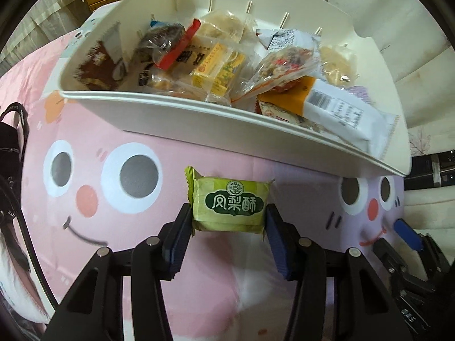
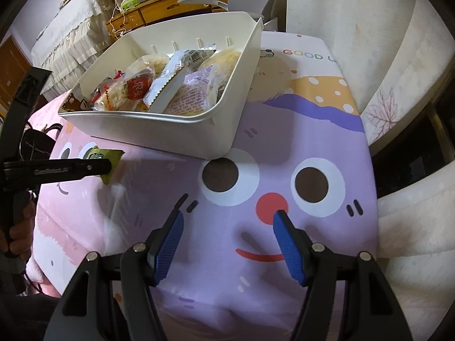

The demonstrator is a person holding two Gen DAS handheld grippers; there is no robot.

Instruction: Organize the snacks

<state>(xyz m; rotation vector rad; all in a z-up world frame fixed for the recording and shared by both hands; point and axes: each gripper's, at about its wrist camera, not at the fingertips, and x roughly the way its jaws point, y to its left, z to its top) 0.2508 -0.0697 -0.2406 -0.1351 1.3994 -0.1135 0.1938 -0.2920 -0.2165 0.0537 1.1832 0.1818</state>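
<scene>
The left gripper [image 1: 229,216] has its jaws clamped on a green snack packet [image 1: 229,205], held above the pink half of a cartoon-face cloth [image 2: 273,284]. The right gripper [image 2: 227,221] hangs half open, empty, over the purple half. A white bin [image 2: 221,130] of snacks sits toward the cloth's far edge; wooden drawers [image 2: 182,2] stand behind.

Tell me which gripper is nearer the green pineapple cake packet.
Left. The left gripper clamps the green packet between its pads; the right gripper hangs open and empty, off to one side.
</scene>
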